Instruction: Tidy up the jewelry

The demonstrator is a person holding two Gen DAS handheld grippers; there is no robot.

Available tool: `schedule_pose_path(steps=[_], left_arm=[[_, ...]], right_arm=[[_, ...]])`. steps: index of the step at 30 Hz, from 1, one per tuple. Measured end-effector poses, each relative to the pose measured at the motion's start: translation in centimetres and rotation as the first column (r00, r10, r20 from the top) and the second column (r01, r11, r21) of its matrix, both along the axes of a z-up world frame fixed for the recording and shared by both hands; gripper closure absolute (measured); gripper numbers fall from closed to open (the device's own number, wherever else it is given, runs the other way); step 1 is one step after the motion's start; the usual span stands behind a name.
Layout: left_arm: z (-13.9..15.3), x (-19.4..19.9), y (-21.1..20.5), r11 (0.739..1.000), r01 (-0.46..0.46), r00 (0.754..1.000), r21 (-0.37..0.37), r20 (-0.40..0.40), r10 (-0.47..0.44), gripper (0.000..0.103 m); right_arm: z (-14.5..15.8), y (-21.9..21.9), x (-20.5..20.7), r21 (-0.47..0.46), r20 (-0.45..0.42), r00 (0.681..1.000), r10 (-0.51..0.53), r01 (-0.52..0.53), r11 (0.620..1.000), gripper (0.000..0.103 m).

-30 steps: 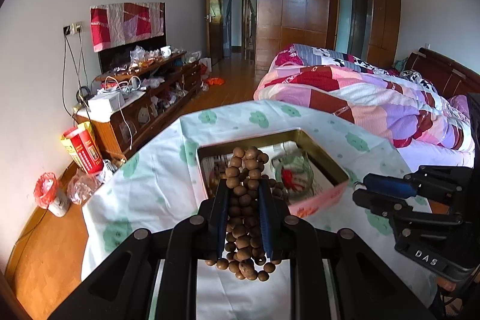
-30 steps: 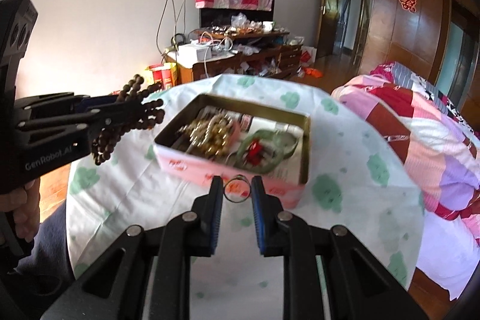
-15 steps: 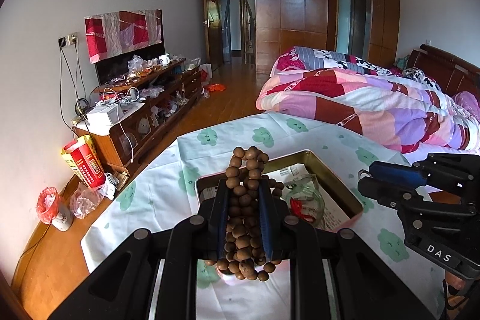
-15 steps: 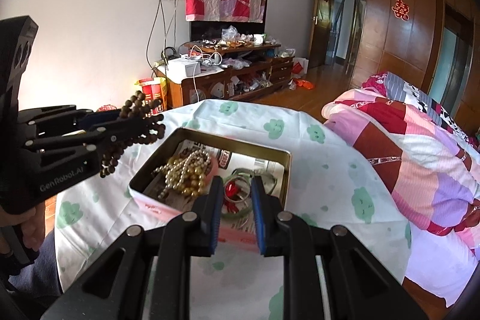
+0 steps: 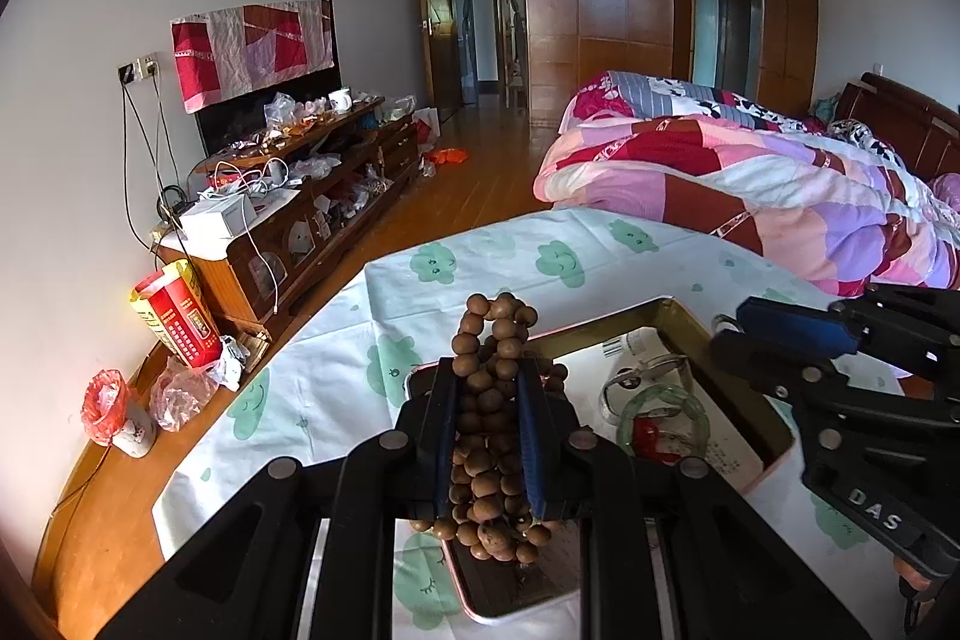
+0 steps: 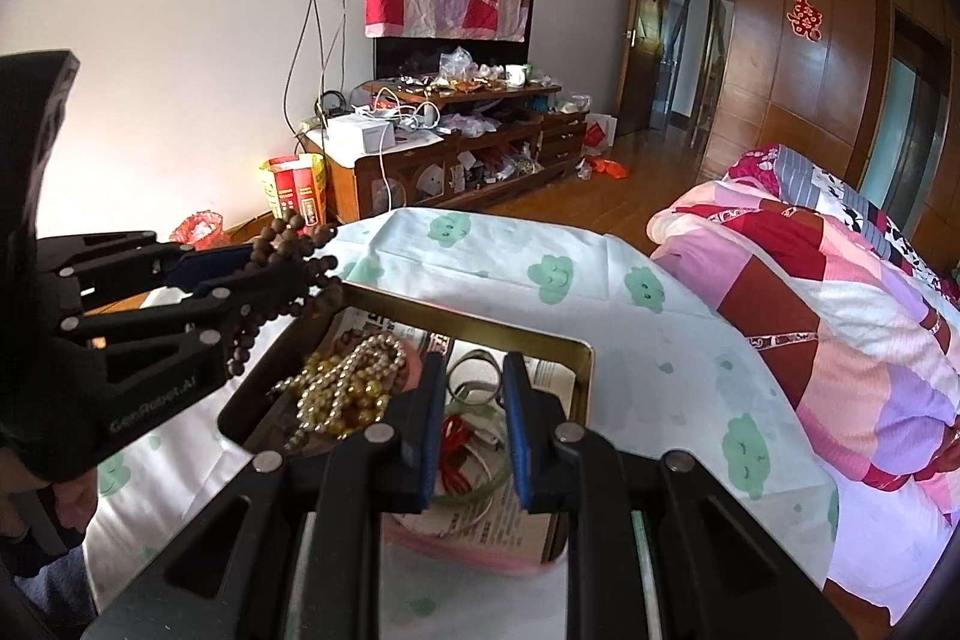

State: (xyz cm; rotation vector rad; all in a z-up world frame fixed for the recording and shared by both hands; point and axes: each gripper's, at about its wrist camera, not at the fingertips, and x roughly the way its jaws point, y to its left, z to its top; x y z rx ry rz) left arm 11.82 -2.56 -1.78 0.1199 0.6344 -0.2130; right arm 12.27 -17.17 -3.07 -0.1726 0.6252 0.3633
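Both claws now over the tin (image 6: 585, 370), left claw (image 5: 489, 388) gripping round wooden beads (image 5: 489, 460)

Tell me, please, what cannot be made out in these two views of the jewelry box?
- Left wrist view: the wooden beads, clamped in the left hand-held gripper, hide the pearl necklace and the tin box's near-left part.
- Right wrist view: the right hand-held gripper covers part of the green bangle; the ring at its tip merges with the clutter behind.
- Both views: the newspaper lining's print is too small to read.
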Motion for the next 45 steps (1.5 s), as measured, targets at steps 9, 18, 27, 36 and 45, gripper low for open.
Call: schedule_pose_path(steps=[9,18,27,36,45], left_arm=[[-1.6,1.3,0.1,1.0,-0.017,0.999,0.0,-0.038,0.017,0.084],[-1.2,0.0,1.7,0.995,-0.092,0.995,-0.034,-0.027,0.091,0.03],[-0.5,-2.9,2.3,0.991,-0.103,0.995,-0.08,-0.013,0.102,0.03],[0.2,-5.0,2.7,0.989,-0.111,0.994,-0.099,0.003,0.112,0.03],[0.9,-5.8,3.2,0.987,-0.117,0.993,-0.108,0.022,0.12,0.03]], right_arm=[[-2.8,0.8,2.7,-0.021,-0.057,0.998,-0.015,0.014,1.0,0.081],[-3.4,-0.2,1.7,-0.023,-0.074,0.996,-0.052,0.05,0.998,0.059],[-2.0,-1.4,-1.4,-0.003,-0.037,0.995,-0.093,0.093,0.996,0.049],[-0.8,-2.0,-3.4,0.036,-0.003,0.995,-0.104,0.104,0.994,0.041],[-0.2,-2.1,-4.4,0.052,0.013,0.995,-0.101,0.1,0.994,0.041]])
